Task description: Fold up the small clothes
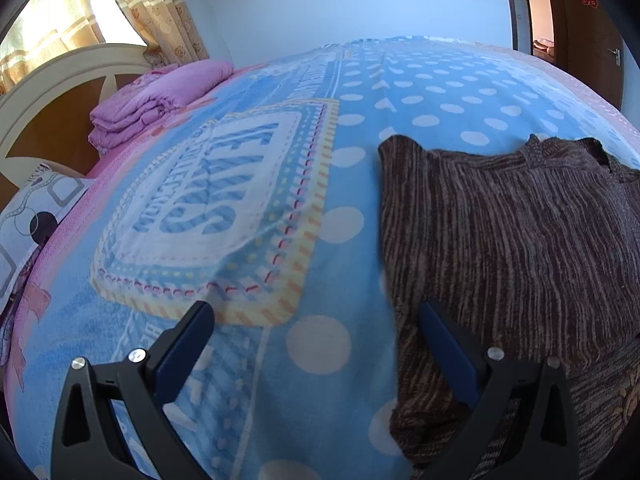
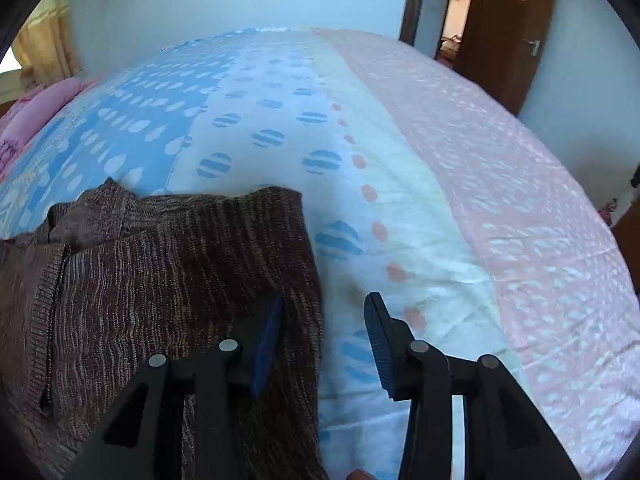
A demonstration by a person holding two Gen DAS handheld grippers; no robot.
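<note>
A brown striped knit garment [image 1: 512,232] lies flat on the bed's blue dotted blanket [image 1: 420,92], folded into a rough rectangle with its collar at the far side. My left gripper [image 1: 316,316] is open wide over the garment's left edge. Its right finger [image 1: 440,332] is above the knit and its left finger [image 1: 192,332] is above bare blanket. In the right wrist view the same garment [image 2: 160,280] fills the lower left. My right gripper [image 2: 324,304] stands open astride its right edge, with nothing pressed between the pads.
A folded pink quilt [image 1: 160,96] and a patterned pillow [image 1: 36,208] lie by the white headboard [image 1: 60,80] at the left. The blanket's pink part [image 2: 500,200] stretches to the right. A brown door [image 2: 508,32] stands open beyond the bed.
</note>
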